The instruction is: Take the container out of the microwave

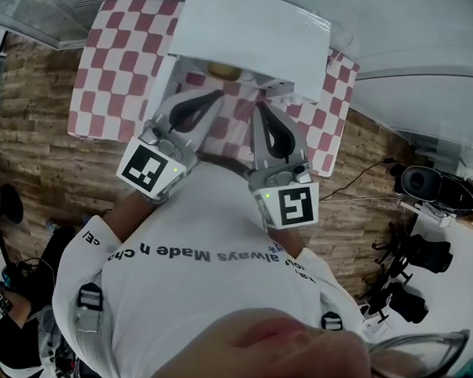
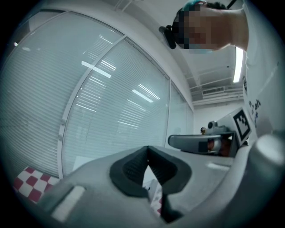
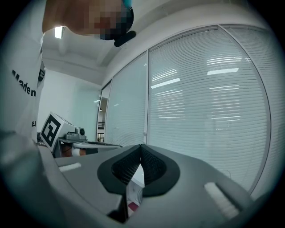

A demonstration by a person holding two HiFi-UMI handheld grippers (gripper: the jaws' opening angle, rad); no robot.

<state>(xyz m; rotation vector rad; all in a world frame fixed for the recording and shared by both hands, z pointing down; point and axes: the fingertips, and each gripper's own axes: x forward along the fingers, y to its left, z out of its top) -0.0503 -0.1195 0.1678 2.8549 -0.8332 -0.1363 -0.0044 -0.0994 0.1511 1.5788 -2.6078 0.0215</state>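
Although its jaws are pressed together on nothing, the left gripper (image 1: 213, 97) points toward the white microwave (image 1: 253, 27) on the checkered counter (image 1: 106, 80). What may be the container (image 1: 223, 70) shows yellowish at its opening, likely light and stiff, best pinched at the rim. The right gripper (image 1: 261, 111) is likewise closed, empty. The shirt (image 1: 208, 256) reads "always Made".

Two grippers: left gripper (image 1: 218, 94) and right gripper (image 1: 258, 106), two jaws apiece, four in all. Two marker cubes, one per gripper: left marker cube (image 1: 147, 169), right marker cube (image 1: 294, 206). One white microwave (image 1: 253, 31). One red-and-white checked tablecloth (image 1: 110, 64). One tan item (image 1: 223, 70) at the microwave's front, too hidden to name. One person, in one white shirt (image 1: 202, 295). One long ceiling light (image 2: 237, 64).
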